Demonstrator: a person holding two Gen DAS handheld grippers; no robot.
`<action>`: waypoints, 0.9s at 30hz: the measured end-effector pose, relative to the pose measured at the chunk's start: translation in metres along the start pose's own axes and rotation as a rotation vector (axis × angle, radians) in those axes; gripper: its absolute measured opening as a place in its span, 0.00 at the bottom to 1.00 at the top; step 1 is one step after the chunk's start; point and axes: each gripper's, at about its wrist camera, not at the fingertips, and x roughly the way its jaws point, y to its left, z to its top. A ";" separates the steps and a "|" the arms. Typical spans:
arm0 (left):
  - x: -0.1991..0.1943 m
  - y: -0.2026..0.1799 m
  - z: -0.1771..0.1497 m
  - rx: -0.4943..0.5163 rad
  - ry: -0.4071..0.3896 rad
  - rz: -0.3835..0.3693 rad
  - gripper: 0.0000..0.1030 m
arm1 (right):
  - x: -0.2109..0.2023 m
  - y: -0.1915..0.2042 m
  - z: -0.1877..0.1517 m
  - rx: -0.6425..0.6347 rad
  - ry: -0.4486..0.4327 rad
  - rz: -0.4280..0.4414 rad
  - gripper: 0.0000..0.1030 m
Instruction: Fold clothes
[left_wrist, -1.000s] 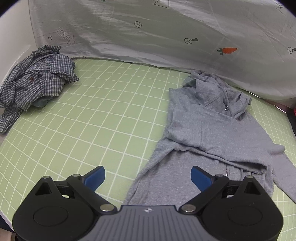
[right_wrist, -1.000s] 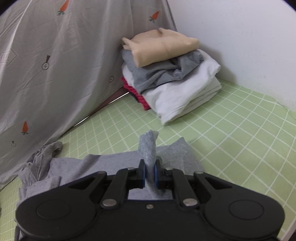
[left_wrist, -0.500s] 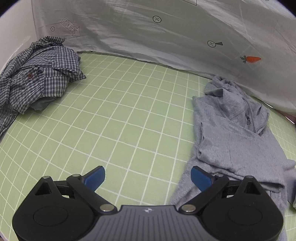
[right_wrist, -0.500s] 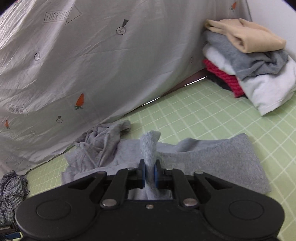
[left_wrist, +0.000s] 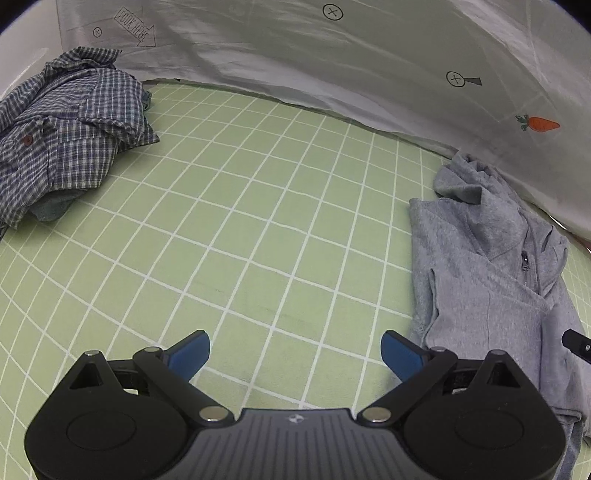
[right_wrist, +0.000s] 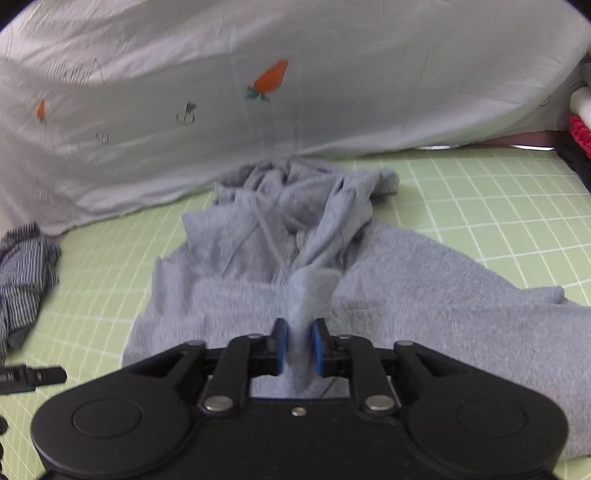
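Grey hoodie (right_wrist: 406, 280): fold pinched in right gripper (right_wrist: 299, 345). Left gripper (left_wrist: 295, 354): jaws wide, over green mat (left_wrist: 240, 229).

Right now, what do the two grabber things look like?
Both are black plastic. The left gripper has two blue-padded fingers on black link bars with silver rivets, round humps either side, and a grey ribbed centre plate bearing a tiny logo. The right gripper matches, though its centre is plain black.

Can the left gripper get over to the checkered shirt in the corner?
Probably yes. The left gripper is open and holds nothing, and only bare green mat lies between it and the checkered shirt.
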 end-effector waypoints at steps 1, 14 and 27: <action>-0.001 -0.002 -0.001 0.002 -0.001 0.002 0.96 | -0.004 -0.003 -0.002 0.008 -0.005 -0.010 0.51; -0.029 -0.078 -0.021 0.137 -0.033 -0.087 0.95 | -0.097 -0.098 -0.059 0.160 -0.112 -0.412 1.00; 0.003 -0.158 -0.011 0.297 -0.011 -0.167 0.80 | -0.104 -0.185 -0.089 0.397 -0.077 -0.633 1.00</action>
